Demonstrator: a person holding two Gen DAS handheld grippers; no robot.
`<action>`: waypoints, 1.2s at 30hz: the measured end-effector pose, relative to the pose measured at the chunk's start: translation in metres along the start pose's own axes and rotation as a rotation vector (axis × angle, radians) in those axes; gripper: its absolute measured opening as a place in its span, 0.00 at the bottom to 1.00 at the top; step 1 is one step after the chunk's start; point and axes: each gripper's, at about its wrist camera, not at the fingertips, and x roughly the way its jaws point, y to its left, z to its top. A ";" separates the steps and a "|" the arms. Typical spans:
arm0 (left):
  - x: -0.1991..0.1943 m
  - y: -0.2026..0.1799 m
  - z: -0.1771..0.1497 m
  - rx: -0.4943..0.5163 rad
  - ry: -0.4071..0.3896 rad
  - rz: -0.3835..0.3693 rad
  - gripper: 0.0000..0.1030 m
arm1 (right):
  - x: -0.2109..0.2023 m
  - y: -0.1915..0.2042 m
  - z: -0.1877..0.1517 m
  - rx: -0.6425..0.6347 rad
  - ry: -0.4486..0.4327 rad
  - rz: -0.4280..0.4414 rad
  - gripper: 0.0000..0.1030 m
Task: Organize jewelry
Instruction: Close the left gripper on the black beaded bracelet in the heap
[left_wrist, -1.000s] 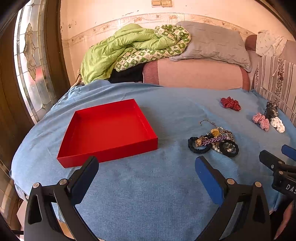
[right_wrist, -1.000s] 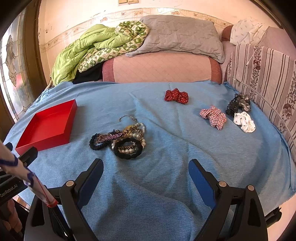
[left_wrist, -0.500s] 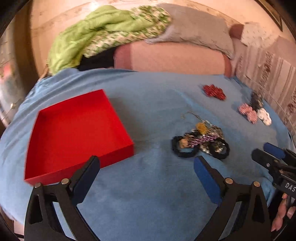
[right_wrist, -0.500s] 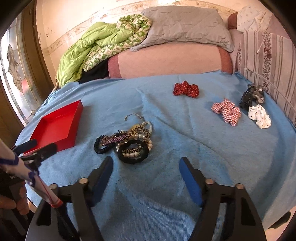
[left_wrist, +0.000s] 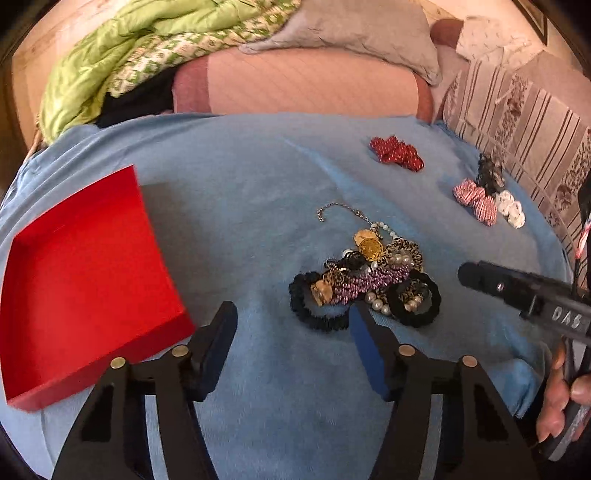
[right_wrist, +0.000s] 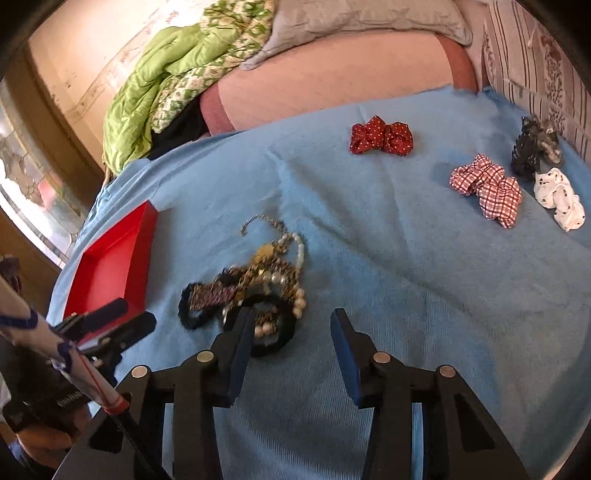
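1 red tray (left_wrist: 85, 280), 1 tangled jewelry pile (left_wrist: 365, 280) and 4 hair scrunchies (right_wrist: 487, 188) lie on the blue bedspread (left_wrist: 258, 192). Left gripper (left_wrist: 291, 325) and right gripper (right_wrist: 290, 328): jaws half-spread, closing, nothing between them, poised beside the pile. Individual pieces in the pile cannot be counted.

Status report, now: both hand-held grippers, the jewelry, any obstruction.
Left hand-held gripper and right hand-held gripper closing, nothing between the jaws. Jewelry pile on blue bedspread, untouched. Red tray empty. Nothing in the way.
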 end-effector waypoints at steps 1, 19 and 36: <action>0.006 0.000 0.004 0.003 0.010 -0.001 0.59 | 0.001 -0.001 0.003 0.007 -0.001 0.004 0.45; 0.049 0.000 0.007 0.045 0.105 -0.034 0.24 | -0.002 -0.012 0.002 0.052 -0.019 0.037 0.45; -0.008 -0.009 0.015 0.127 -0.124 -0.133 0.07 | -0.004 -0.006 0.004 0.054 -0.035 0.075 0.45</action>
